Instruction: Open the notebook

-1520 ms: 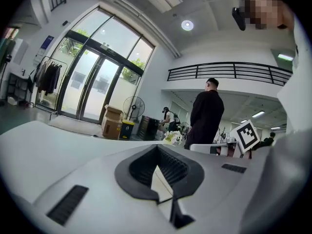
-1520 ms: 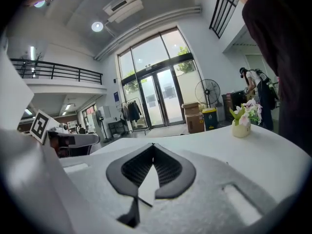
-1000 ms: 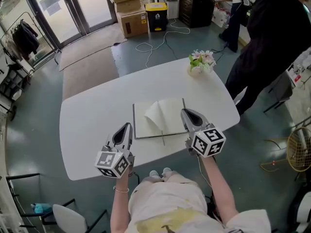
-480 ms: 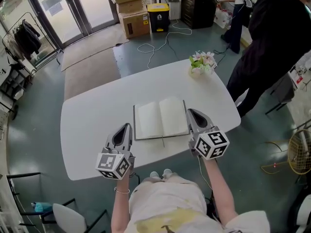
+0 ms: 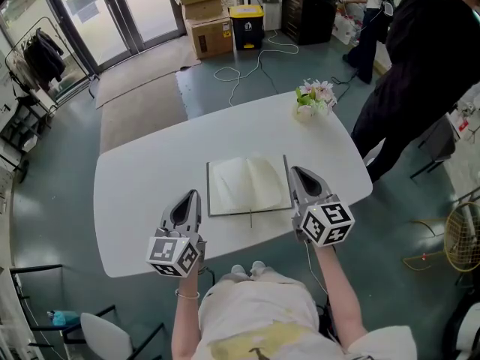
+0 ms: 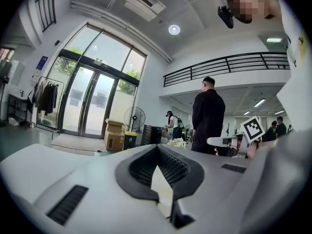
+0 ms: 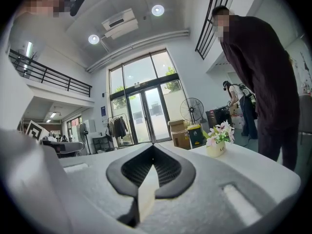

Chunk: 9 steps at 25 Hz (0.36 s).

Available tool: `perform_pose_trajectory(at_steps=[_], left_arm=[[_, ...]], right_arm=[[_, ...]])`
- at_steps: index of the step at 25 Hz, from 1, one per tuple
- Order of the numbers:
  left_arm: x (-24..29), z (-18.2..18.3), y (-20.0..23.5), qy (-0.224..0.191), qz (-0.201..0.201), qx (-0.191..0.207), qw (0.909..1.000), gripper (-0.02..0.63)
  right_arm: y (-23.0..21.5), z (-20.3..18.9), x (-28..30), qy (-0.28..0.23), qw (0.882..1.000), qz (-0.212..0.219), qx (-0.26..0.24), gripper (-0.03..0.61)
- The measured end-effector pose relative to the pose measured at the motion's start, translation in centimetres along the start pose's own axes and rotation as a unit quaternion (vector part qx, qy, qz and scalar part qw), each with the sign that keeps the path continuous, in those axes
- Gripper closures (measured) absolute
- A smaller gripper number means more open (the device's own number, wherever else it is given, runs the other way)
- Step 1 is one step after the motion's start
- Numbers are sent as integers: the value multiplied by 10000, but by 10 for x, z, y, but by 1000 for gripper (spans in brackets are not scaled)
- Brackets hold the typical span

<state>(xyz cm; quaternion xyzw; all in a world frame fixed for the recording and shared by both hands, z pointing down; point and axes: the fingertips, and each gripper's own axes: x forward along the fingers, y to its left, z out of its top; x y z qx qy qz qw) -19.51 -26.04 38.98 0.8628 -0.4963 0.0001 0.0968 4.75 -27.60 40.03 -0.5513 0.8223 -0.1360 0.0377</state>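
The notebook [image 5: 249, 184] lies open on the white table [image 5: 150, 171], both blank pages flat, a ribbon marker hanging over its near edge. My right gripper [image 5: 295, 170] is shut and empty, its tip just beside the notebook's right edge. My left gripper [image 5: 194, 193] is also shut and empty, and hovers a little left of the notebook's near left corner. Each gripper view looks level across the tabletop past closed jaws, the left gripper [image 6: 157, 147] and the right gripper [image 7: 153, 147], and neither shows the notebook.
A small pot of flowers [image 5: 313, 97] stands at the table's far right, also the flowers [image 7: 218, 139] in the right gripper view. A person in black [image 5: 420, 58] stands close to the table's right side. Cardboard boxes [image 5: 204, 22] and cables lie on the floor beyond.
A page that stood half turned above the notebook has dropped flat onto the left side. My right gripper drew slightly to the right, off the page. The left gripper stayed put.
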Motion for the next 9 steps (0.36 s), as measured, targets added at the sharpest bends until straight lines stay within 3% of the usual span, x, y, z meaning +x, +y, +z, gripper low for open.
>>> perform_pose_trajectory(at_steps=[9], left_arm=[[-4, 7, 3, -50, 82, 3, 10000, 614]], right_arm=[[-1, 9, -2, -63, 9998, -111, -150, 574]])
